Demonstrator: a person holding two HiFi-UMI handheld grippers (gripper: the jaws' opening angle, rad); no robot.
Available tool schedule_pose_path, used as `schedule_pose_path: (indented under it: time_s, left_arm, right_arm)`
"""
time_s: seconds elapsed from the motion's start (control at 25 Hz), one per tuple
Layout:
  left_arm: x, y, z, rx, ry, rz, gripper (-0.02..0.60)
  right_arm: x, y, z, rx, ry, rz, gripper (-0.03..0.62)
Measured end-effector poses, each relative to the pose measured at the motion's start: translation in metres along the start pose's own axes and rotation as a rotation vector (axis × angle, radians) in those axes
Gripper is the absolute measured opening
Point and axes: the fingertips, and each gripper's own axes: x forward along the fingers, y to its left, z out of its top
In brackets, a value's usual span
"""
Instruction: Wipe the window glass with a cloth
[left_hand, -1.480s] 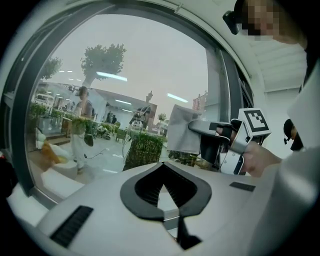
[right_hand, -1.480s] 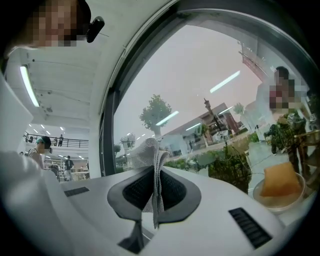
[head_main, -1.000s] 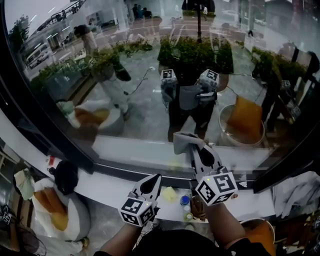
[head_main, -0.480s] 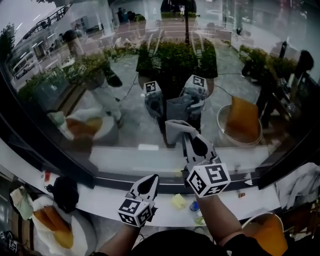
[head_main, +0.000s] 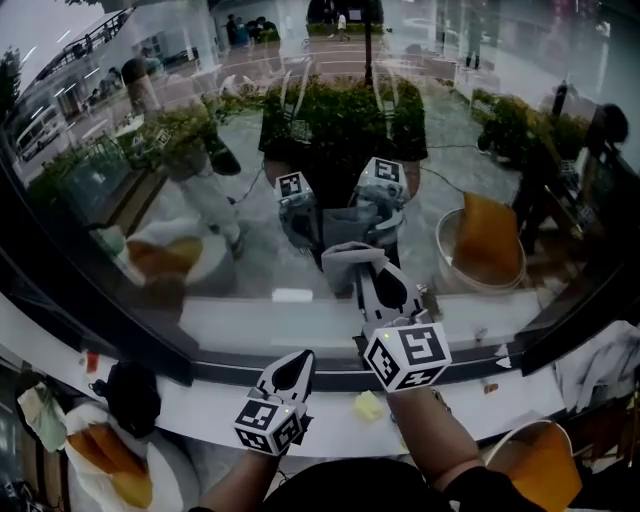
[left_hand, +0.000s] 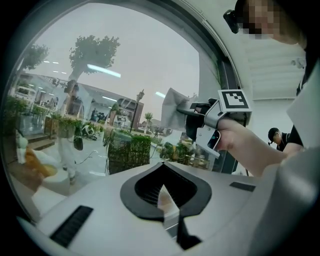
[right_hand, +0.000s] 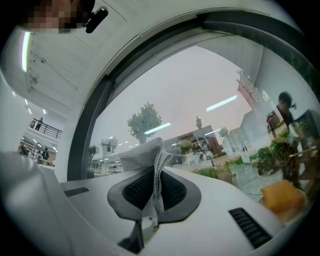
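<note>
1. The cloth (head_main: 345, 256), a grey mesh rag, is pinched between the jaws of the right gripper (head_main: 360, 264). A bunched fold sticks out past the tips toward the pane.
2. In the right gripper view the cloth (right_hand: 146, 159) runs down through the jaw gap, and the jaws are closed tight on it.
3. The window glass (head_main: 300, 130) lies straight ahead of the right gripper's tips. The cloth's front fold looks to be at the pane or just short of it; I cannot tell whether it touches.
4. The left gripper (head_main: 303, 360) hangs below and to the left of the right one, nearer the person. Its jaws are together with nothing between them, so it takes no part in the wipe.
5. The white sill (head_main: 200, 400) runs beneath both grippers, under the dark frame.
6. Progress, as a judgement: the cloth is gripped and raised to the glass. No streak, damp patch or cleaner band shows on the pane, so how much has been wiped cannot be read. Most of the wide pane looks left to cover.
</note>
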Motion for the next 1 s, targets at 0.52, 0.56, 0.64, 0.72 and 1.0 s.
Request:
schedule_pose_path:
  time_s: [0.52, 0.56, 0.64, 0.72, 1.0]
  left_arm:
    - [0.002, 0.006, -0.003, -0.023, -0.001, -0.019, 0.008]
    - [0.004, 0.003, -0.004, -0.023, -0.001, -0.022, 0.008]
    - [0.005, 0.000, -0.004, -0.020, -0.001, -0.029, 0.008]
    - [0.006, -0.003, -0.005, -0.019, 0.001, -0.034, 0.008]
    - [0.009, -0.009, -0.010, -0.016, 0.012, -0.063, 0.008]
  right_arm:
    - [0.001, -0.001, 0.002, -0.061, -0.012, -0.044, 0.035]
    - [0.000, -0.003, 0.002, -0.060, -0.011, -0.046, 0.035]
    - [-0.002, -0.006, 0.002, -0.061, -0.010, -0.049, 0.036]
    - [-0.004, -0.009, 0.002, -0.063, -0.009, -0.052, 0.036]
    - [-0.009, -0.016, 0.005, -0.074, -0.013, -0.070, 0.035]
